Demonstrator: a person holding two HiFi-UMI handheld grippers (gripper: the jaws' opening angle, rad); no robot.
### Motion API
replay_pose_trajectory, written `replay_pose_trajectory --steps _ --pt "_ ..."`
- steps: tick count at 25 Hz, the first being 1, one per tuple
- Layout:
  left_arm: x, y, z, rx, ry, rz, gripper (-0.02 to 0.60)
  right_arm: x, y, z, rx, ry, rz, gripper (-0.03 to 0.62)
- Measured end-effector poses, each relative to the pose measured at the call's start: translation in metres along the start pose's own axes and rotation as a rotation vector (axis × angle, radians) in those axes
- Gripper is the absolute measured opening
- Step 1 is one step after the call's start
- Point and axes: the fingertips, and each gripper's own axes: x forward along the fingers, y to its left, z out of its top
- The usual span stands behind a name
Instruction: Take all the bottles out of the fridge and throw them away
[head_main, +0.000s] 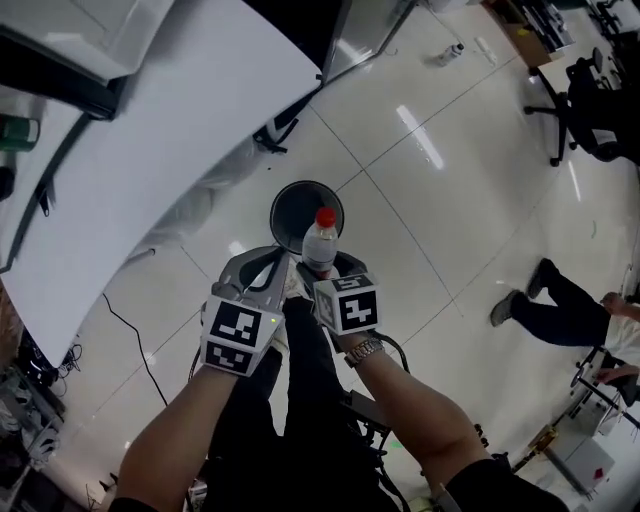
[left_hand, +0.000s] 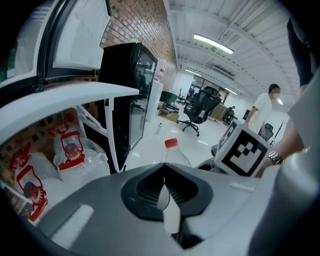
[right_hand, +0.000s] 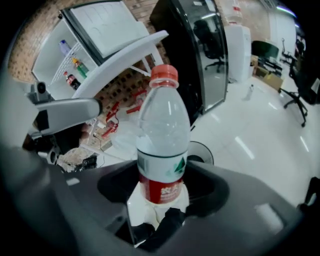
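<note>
While my right gripper (right_hand: 161, 200) pinches a clear red-capped plastic water bottle (right_hand: 162, 140) above the round dark bin (head_main: 288, 205), my left gripper (left_hand: 165, 197) has its jaws pressed together, empty; more bottles (right_hand: 71, 64) stand in the fridge (right_hand: 47, 47).

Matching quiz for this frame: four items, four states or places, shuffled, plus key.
Items
1. bottle
2. left gripper
3. bin
4. right gripper

States
A. stands on the floor, top open
B. jaws together, nothing between them
C. upright, red cap
D. clamped on the bottle's lower part

Pairs: 1-C, 2-B, 3-A, 4-D
</note>
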Motion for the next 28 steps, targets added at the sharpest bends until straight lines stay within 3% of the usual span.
replay_pose_trajectory --steps 12,22,28 --pt "0.080 0.029 -0.087 -0.026 0.128 0.018 0.003 0.122 -0.052 -0.053 0.232 0.145 0.026 0.279" --pt "0.117 0.042 -0.130 -0.071 0.204 0.001 0.003 0.199 -0.086 -0.074 0.324 0.250 0.038 0.284" --pt "0.121 0.057 -0.142 -0.100 0.227 0.013 0.003 0.215 -0.113 -0.068 0.336 0.176 -0.061 0.259"
